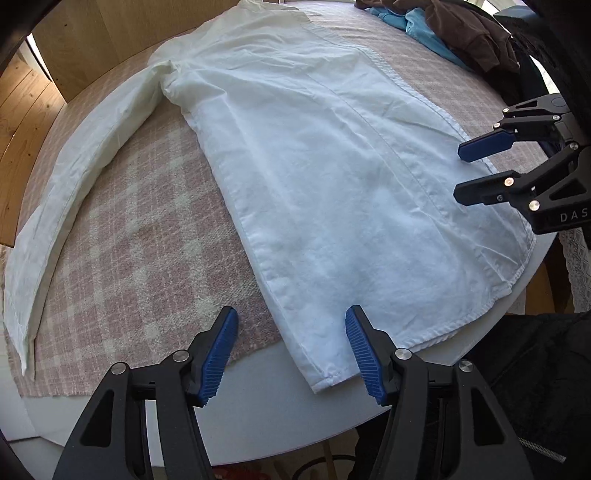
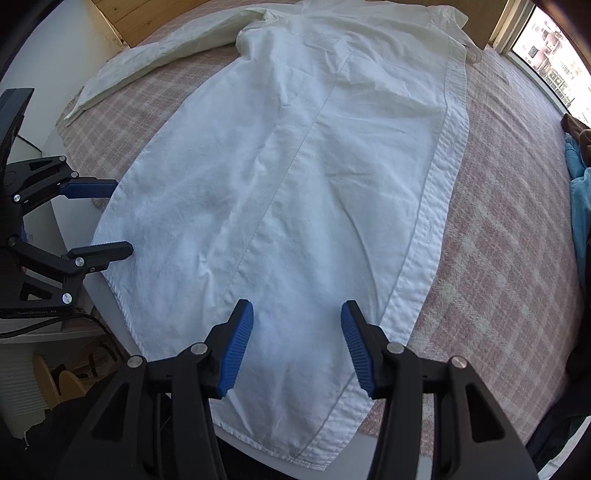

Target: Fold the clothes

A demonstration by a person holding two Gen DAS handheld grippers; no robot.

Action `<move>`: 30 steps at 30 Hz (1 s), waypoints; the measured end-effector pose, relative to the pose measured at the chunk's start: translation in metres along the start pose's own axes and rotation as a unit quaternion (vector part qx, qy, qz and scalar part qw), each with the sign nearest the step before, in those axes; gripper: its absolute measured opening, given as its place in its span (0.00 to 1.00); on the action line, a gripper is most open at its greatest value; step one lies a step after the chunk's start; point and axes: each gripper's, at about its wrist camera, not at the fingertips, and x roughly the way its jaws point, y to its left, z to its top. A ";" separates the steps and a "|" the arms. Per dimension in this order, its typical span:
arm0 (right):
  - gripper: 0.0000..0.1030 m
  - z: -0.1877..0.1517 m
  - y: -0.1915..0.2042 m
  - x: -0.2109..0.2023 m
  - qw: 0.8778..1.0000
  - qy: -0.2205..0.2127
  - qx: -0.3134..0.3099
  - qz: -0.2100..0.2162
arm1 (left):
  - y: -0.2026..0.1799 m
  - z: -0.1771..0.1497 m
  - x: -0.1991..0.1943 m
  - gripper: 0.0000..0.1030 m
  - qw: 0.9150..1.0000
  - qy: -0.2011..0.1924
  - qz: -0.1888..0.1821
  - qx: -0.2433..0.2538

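Note:
A white long-sleeved shirt lies flat on a pink checked cloth, its hem toward me. One sleeve stretches out to the left. My left gripper hovers open over the hem's left corner, the shirt's side edge running between its fingers without being pinched. My right gripper hangs open over the hem near the button placket, pads apart and nothing gripped.
The cloth covers a round white table, and the hem reaches past the cloth's near edge. A pile of brown and blue clothes lies at the far right. Wooden floor shows at left and a window at the right.

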 end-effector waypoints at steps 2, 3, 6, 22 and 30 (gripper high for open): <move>0.48 0.009 0.002 -0.009 1.000 -0.022 -0.006 -0.002 | 0.024 -0.013 -0.016 0.57 1.000 -0.003 0.003 -0.031; 0.48 0.017 0.004 -0.013 0.999 -0.035 -0.012 -0.005 | 0.037 -0.019 -0.024 0.57 0.999 -0.004 0.005 -0.046; 0.48 0.036 0.010 -0.015 0.999 -0.043 -0.021 -0.006 | 0.095 -0.039 -0.053 0.57 0.993 -0.007 0.027 -0.114; 0.48 0.133 0.077 -0.037 0.995 -0.074 0.006 0.060 | 0.354 -0.046 -0.085 0.69 0.970 0.031 0.086 -0.226; 0.41 0.254 0.219 -0.008 0.981 -0.087 -0.085 0.148 | 0.321 -0.057 -0.085 0.69 0.987 0.014 0.041 -0.153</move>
